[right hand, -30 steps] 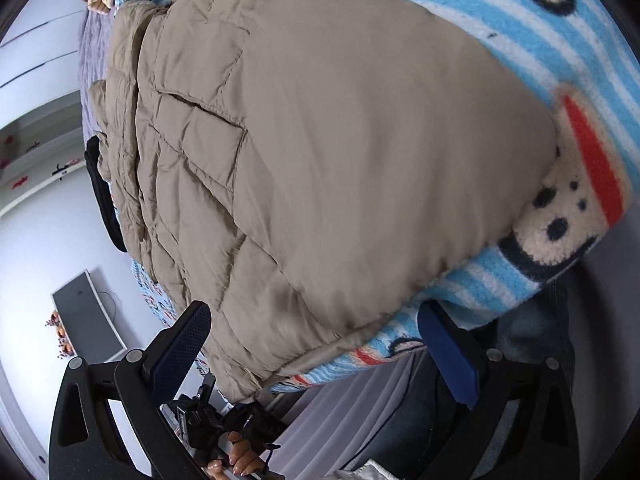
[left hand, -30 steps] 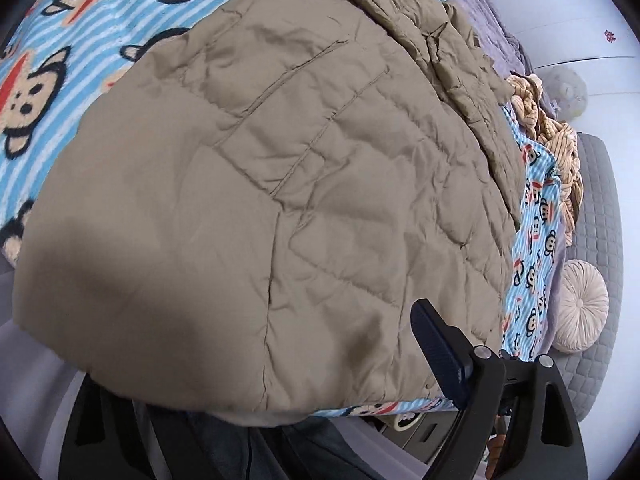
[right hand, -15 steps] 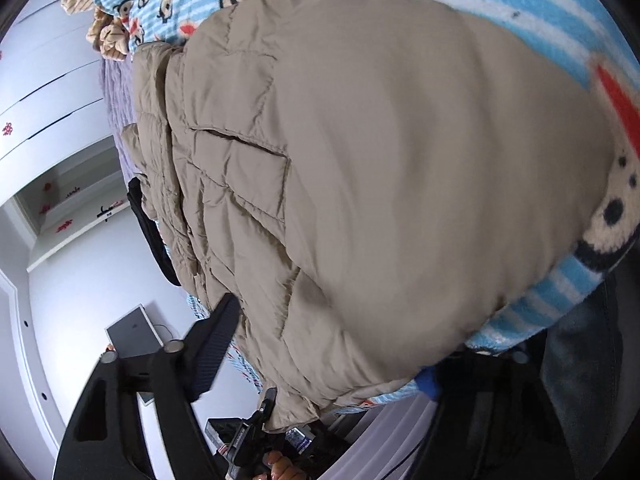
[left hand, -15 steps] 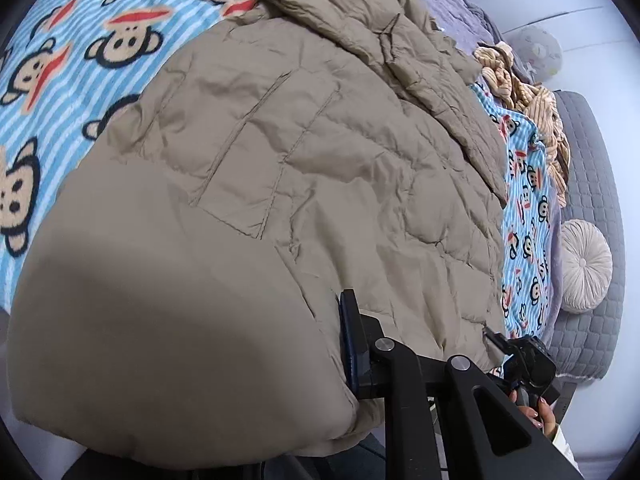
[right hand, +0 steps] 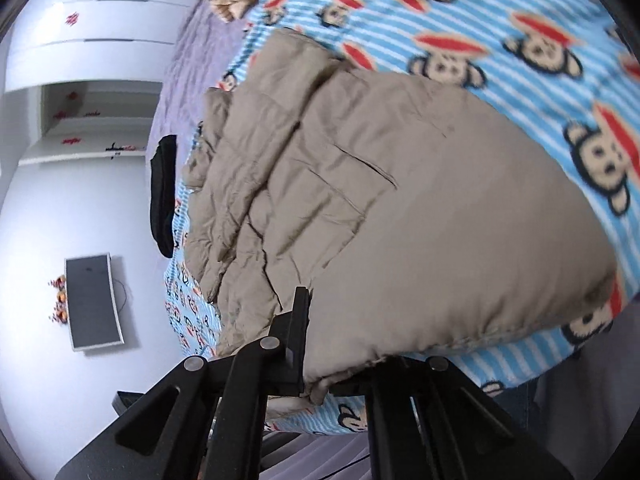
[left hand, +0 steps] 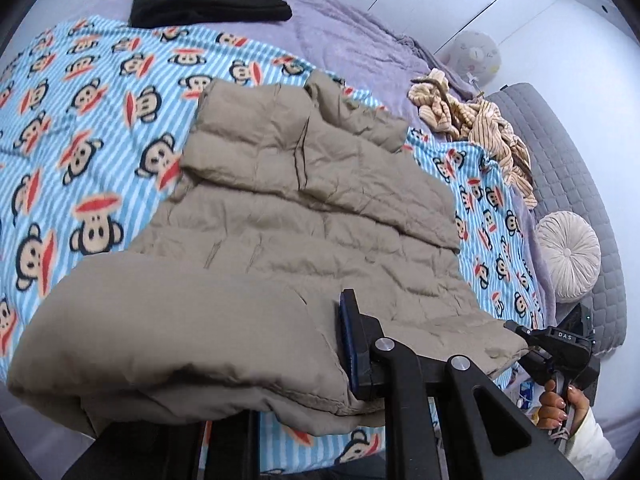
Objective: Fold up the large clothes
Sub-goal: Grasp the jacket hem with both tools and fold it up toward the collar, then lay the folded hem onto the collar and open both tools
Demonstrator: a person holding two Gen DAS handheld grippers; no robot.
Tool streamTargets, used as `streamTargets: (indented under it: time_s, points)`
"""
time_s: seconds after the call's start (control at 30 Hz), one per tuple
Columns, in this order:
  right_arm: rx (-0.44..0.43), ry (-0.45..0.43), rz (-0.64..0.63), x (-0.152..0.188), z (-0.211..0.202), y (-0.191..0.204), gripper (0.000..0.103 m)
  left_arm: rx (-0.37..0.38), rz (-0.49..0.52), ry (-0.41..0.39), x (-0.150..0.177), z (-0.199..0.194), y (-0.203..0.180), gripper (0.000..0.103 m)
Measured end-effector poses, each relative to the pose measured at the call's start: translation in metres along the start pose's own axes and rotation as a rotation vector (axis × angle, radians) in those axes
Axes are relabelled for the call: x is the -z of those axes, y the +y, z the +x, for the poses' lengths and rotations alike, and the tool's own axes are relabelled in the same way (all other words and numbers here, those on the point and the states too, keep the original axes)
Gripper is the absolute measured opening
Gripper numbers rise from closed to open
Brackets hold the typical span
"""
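Black left gripper (left hand: 344,364) is pinching the tan puffer jacket (left hand: 304,208) hem at the bed's near edge; right gripper (right hand: 320,356) is closing on the other hem corner, cloth betw. jaws. Step: hem is being raised for a fold. Next, prob. carrying it twd the collar. Monkey blanket (left hand: 100,120) beyond is leaving open room; black garment (left hand: 208,4) & striped cloth (left hand: 480,128) are sitting well apart at far edge

A tan quilted puffer jacket (left hand: 304,240) is lying across the centre of the left wrist frame, its padded collar end bunching toward the upper middle and its smooth near hem lifting and curling at the lower left. In the right wrist frame the jacket (right hand: 380,220) is filling the centre, its creased stitched panels crowding the left and its hem edge hanging at the lower middle.
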State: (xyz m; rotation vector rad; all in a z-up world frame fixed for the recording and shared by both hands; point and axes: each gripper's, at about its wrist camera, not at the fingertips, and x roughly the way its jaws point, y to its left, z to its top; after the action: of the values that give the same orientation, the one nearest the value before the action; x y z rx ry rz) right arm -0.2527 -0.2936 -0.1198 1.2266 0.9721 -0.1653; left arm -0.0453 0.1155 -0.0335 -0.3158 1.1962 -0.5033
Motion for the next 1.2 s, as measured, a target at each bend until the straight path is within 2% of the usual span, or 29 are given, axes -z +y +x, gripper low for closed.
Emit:
streamTargets:
  time_s: [0.13, 0.23, 0.4, 0.57, 0.73, 0.87, 1.0, 1.1, 1.2]
  points:
    - [0.0, -0.018, -0.155, -0.032, -0.005, 0.049, 0.007, -0.022, -0.012, -0.096, -0.033, -0.016, -0.018, 0.02]
    - [-0.018, -0.025, -0.224, -0.055, -0.005, 0.082, 0.007, -0.041, -0.027, -0.156, -0.056, -0.023, -0.031, 0.02]
    - [-0.029, -0.015, -0.331, -0.093, -0.001, 0.131, 0.007, -0.077, -0.034, -0.214, -0.091, -0.024, -0.047, 0.02]
    - [-0.045, 0.01, -0.383, -0.13, 0.012, 0.167, 0.007, -0.095, -0.002, -0.212, -0.13, -0.019, -0.053, 0.02]
    - [-0.046, -0.008, -0.42, -0.155, 0.025, 0.201, 0.007, -0.108, 0.041, -0.148, -0.174, 0.0, -0.046, 0.02]
    - [-0.037, -0.013, -0.453, -0.174, 0.043, 0.225, 0.007, -0.131, 0.082, -0.104, -0.211, 0.029, -0.037, 0.02]
    - [-0.014, -0.016, -0.49, -0.2, 0.076, 0.243, 0.007, -0.188, 0.098, -0.07, -0.238, 0.084, -0.02, 0.02]
    - [0.033, -0.002, -0.494, -0.22, 0.115, 0.24, 0.007, -0.22, 0.08, -0.034, -0.246, 0.133, -0.003, 0.02]
    - [0.067, 0.021, -0.432, -0.242, 0.158, 0.22, 0.007, -0.258, 0.083, -0.013, -0.248, 0.177, 0.013, 0.02]
